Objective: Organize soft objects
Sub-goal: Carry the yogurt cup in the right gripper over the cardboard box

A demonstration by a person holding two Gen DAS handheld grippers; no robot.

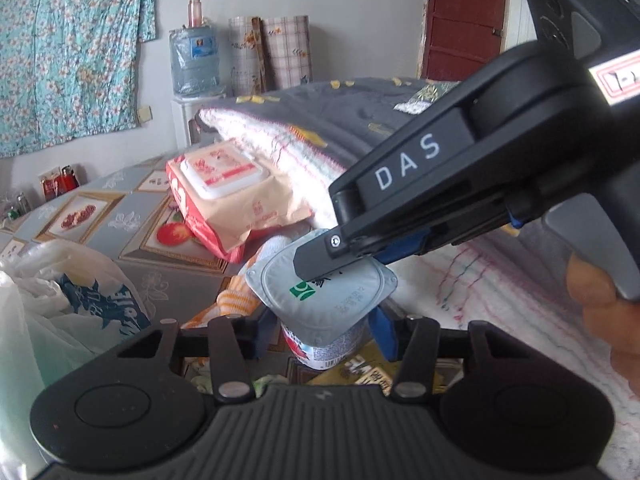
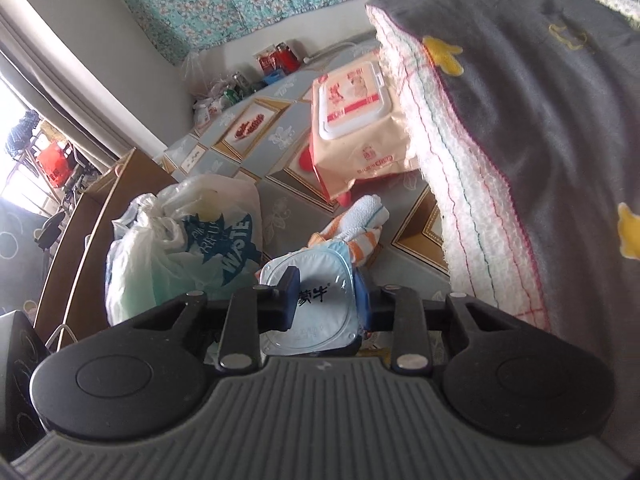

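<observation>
A yogurt cup point(image 1: 328, 320) with a pale foil lid is held between both grippers. My left gripper point(image 1: 322, 330) is shut on the cup's body below the lid. My right gripper point(image 1: 340, 256) comes in from the right and is shut on the lid's edge; in its own view the right gripper point(image 2: 326, 300) has the lid point(image 2: 320, 304) pinched between its pads. An orange-and-white striped cloth point(image 2: 356, 224) lies on the table just behind the cup. A wet-wipes pack point(image 1: 232, 192) lies farther back, against a folded white towel point(image 1: 288, 148) under a grey blanket point(image 1: 360, 108).
A plastic bag point(image 2: 188, 244) printed with blue letters stands left of the cup. The table point(image 1: 100, 216) has a patterned grey cover. Lighters and small bottles point(image 2: 276, 60) stand at its far edge. A water jug point(image 1: 195, 60) and rolled mats stand by the wall.
</observation>
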